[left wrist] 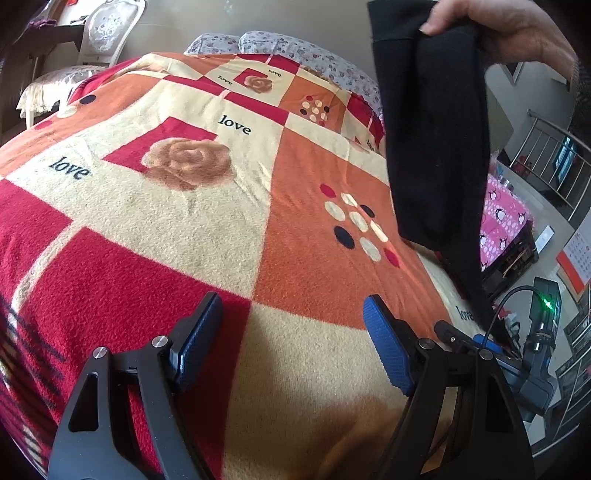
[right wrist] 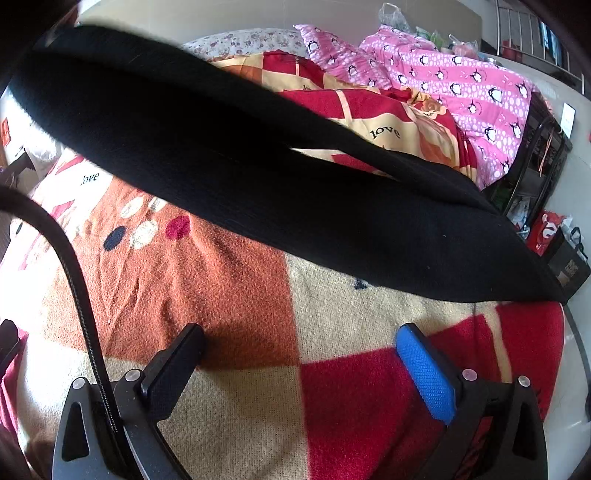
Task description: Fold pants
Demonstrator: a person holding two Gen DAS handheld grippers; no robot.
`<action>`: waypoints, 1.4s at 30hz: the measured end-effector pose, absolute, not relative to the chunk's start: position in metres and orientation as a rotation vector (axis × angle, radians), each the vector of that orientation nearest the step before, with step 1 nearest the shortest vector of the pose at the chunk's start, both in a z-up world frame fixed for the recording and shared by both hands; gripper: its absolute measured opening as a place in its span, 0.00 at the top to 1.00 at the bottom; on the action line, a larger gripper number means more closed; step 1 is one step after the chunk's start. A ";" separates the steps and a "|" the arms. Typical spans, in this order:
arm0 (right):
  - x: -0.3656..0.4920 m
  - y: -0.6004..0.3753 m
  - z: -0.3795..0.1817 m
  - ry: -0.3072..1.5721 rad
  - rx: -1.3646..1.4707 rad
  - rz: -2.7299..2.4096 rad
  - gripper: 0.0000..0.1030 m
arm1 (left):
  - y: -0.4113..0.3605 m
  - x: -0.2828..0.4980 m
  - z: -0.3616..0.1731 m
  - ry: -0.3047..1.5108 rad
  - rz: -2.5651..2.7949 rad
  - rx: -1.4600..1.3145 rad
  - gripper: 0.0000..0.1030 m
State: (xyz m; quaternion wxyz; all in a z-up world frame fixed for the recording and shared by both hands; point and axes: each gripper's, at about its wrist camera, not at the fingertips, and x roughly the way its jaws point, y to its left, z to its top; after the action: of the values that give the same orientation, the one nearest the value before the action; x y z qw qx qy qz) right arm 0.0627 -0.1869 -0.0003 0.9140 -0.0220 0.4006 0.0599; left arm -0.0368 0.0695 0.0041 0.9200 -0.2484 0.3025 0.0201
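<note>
Set-up step: bare hand (left wrist: 509,33) dangles pants (left wrist: 436,147) at 1 o'clock; left gripper (left wrist: 291,339) and right gripper (right wrist: 299,373) wide open, empty. Next: lay pants flat on bed (left wrist: 184,221).

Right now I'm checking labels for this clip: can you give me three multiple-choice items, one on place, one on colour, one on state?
1. Where are the pants?
A. Flat on the chair
B. Held up by a bare hand over the blanket
C. In the left claw

2. What colour are the pants?
A. Black
B. Pink
C. Orange

3. How are both claws?
A. Shut on cloth
B. Open, empty
C. Out of view

Answers: B, the hand pinches their top edge; A, the cloth is black in both views; B, the left claw and right claw have pads apart with only blanket between.
</note>
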 end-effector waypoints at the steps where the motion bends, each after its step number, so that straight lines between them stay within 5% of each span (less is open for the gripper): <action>1: 0.063 -0.187 0.000 0.825 -0.045 0.123 0.00 | 0.070 -0.037 0.004 0.621 0.041 -0.511 0.23; 42: 0.061 -0.189 0.001 0.826 -0.046 0.123 0.00 | 0.071 -0.033 0.005 0.620 0.027 -0.524 0.23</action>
State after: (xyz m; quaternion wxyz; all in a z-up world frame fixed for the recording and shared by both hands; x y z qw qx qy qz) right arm 0.0611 -0.1893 0.0006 0.9139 -0.0223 0.4009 0.0598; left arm -0.0330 0.0714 0.0046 0.9186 -0.2551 0.3016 0.0131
